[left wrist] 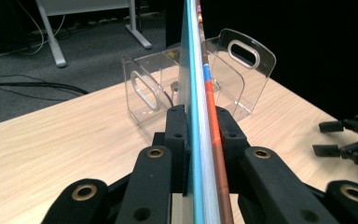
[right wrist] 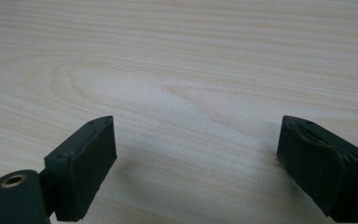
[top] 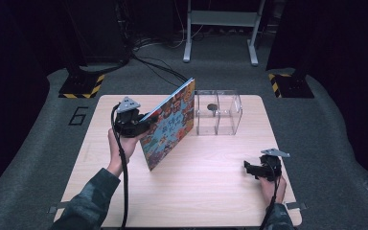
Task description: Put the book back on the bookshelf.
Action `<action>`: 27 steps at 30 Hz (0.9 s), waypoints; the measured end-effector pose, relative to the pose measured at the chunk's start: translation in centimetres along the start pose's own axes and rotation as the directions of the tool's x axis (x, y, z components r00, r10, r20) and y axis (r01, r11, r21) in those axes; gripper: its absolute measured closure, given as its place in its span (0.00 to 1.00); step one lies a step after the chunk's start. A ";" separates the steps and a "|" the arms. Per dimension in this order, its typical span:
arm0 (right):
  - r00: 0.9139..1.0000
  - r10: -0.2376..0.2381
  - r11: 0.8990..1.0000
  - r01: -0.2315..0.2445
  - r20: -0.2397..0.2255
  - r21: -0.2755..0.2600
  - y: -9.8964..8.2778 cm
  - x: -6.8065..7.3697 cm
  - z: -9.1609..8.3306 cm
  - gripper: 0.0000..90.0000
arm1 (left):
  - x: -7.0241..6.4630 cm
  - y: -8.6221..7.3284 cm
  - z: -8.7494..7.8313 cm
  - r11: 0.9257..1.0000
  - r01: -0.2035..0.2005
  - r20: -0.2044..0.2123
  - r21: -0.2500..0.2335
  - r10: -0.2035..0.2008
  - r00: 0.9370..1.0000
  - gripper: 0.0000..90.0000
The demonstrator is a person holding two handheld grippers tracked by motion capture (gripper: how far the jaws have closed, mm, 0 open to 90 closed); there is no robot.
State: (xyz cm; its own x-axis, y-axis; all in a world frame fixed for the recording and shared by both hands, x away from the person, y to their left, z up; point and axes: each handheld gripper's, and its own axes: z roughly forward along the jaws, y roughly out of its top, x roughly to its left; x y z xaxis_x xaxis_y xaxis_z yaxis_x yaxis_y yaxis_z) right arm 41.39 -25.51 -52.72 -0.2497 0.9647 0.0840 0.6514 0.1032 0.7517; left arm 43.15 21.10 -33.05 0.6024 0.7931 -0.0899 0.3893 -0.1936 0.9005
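1. Book (top: 168,125): a thin, colourful picture book is held on edge above the wooden table (top: 211,191), tilted, its far corner just beside the clear plastic organiser (top: 219,113).
2. The left gripper (top: 141,125) is clamped on the book's near edge; in the left gripper view the pads (left wrist: 177,133) are pressed against both covers.
3. The right gripper (top: 250,170) is held low over the table's right side, jaws spread wide with nothing between them.

book (left wrist: 200,70) top cut off by the frame, small dark item (top: 212,107) in clear box (top: 230,112) unidentifiable
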 end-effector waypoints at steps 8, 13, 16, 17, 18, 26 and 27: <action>1.000 -0.002 1.000 0.002 -0.001 -0.001 0.0 0.0 0.0 0.12 | 0.2 1.1 -0.5 0.997 -0.065 0.056 0.042 0.062 0.996 0.77; 1.000 -0.002 1.000 0.002 -0.004 -0.001 0.0 0.0 0.0 0.13 | 0.6 2.7 0.1 0.993 -0.082 0.100 0.084 0.074 0.992 0.68; 1.000 -0.002 1.000 0.002 -0.005 0.001 0.0 0.0 0.0 0.13 | 1.0 3.7 0.6 0.990 -0.089 0.133 0.112 0.074 0.988 0.67; 1.000 -0.002 1.000 0.002 -0.006 0.002 0.0 0.0 0.0 0.13 | 1.0 4.0 0.9 0.985 -0.103 0.141 0.141 0.083 0.987 0.67; 1.000 -0.002 1.000 0.002 -0.005 0.003 0.0 0.0 0.0 0.13 | 1.0 4.1 1.0 0.984 -0.093 0.143 0.151 0.071 0.987 0.67; 1.000 -0.004 1.000 0.004 -0.005 0.000 0.0 0.0 0.0 0.13 | 1.2 5.4 2.7 0.945 -0.171 0.171 0.277 0.127 0.977 0.71; 1.000 -0.004 1.000 0.004 -0.003 0.000 0.0 0.0 0.0 0.13 | 1.1 5.4 2.9 0.940 -0.178 0.177 0.291 0.129 0.976 0.73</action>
State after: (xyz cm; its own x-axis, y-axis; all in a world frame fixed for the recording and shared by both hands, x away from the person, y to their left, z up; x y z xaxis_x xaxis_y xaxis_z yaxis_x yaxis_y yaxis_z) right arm 41.41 -25.47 -52.73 -0.2550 0.9634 0.0828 0.6499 0.1074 0.7524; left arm 47.94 19.24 -29.47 0.7616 0.6464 -0.0466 0.4617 -0.4909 0.7388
